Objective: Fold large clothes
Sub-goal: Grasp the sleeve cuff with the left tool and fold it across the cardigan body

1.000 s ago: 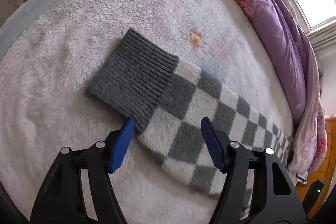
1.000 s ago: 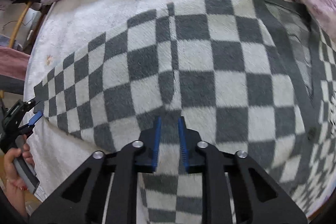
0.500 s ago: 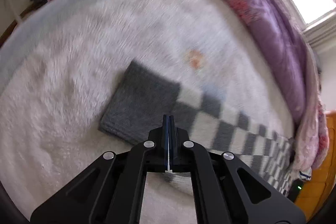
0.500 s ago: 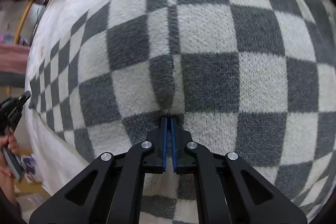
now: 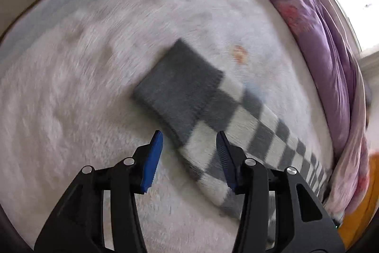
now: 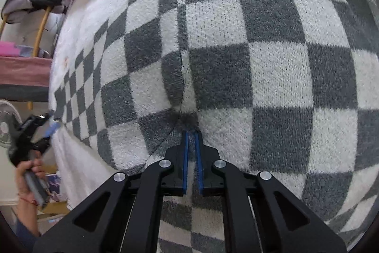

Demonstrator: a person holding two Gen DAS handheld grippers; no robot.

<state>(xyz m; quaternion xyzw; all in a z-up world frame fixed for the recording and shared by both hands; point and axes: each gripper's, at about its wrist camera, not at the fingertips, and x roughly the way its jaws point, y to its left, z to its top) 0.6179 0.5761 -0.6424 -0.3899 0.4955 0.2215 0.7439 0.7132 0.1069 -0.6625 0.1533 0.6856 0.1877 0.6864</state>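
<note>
Grey-and-white checked knit, a large sweater (image 6: pixel 260 63), lies spread flat over the fuzzy white blanket (image 5: pixel 83 110) on the bed and fills most of my right wrist view. Its sleeve (image 5: pixel 236 115) runs diagonally through the middle of my left wrist view and ends in a plain grey ribbed cuff (image 5: pixel 180 89). My right gripper (image 6: pixel 191 134), at the bottom centre, has its blue pads nearly together, nipping a small ridge of the knit beside the sleeve seam. My left gripper (image 5: pixel 189 141) has just been opening; its pads stand apart on either side of the sleeve below the cuff, not pressing it. A purple quilt (image 5: pixel 319 51) is heaped along the right edge.
</note>
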